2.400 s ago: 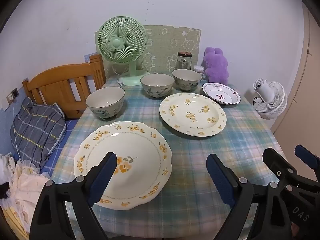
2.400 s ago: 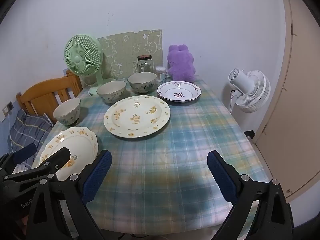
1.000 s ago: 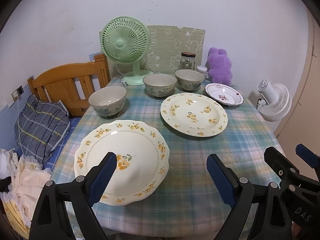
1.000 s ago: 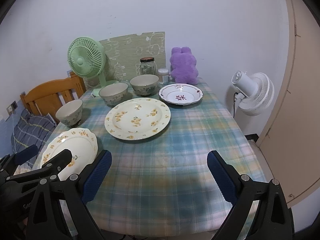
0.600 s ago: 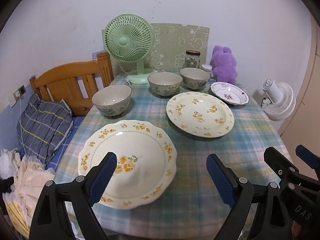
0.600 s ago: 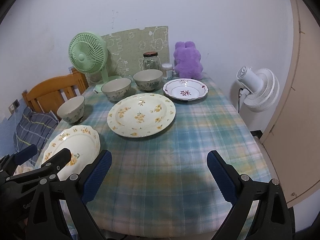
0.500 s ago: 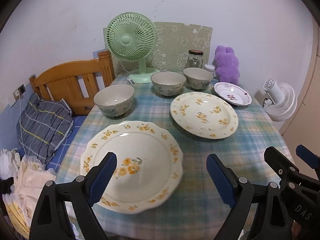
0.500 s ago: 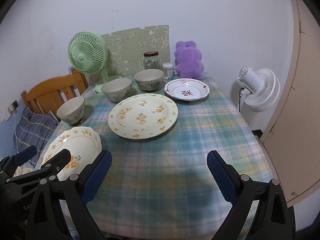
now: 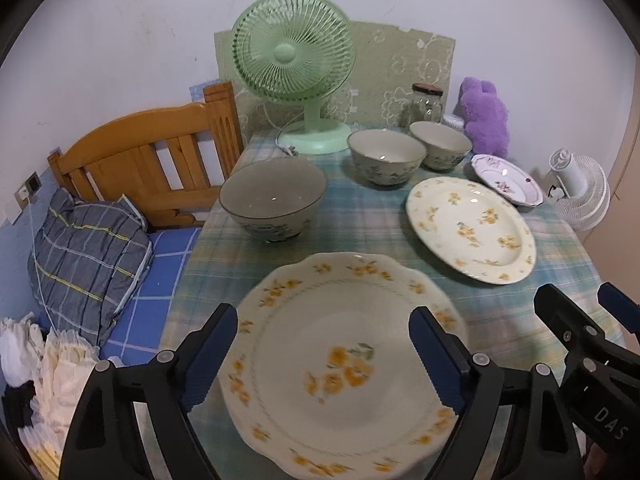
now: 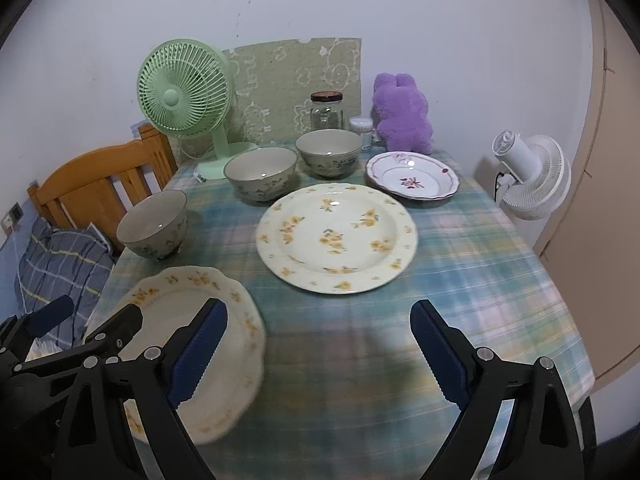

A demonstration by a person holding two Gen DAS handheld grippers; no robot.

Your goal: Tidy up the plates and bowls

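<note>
Lying below the closing left hand-held gripper [image 9: 324, 358], scalloped plate [image 9: 340, 364], untouched.

Plaid-clothed table [image 10: 460, 280] with plates [image 10: 336, 236], bowls [image 10: 260, 172], fan [image 10: 184, 92].

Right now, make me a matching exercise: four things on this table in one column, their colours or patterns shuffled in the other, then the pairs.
Things
1. desk fan
2. plush toy
3. scalloped plate
4. small plate

Looks
A. white with a dark red flower
B. cream with yellow flowers
C. purple
D. pale green

Pairs: 1-D, 2-C, 3-B, 4-A
</note>
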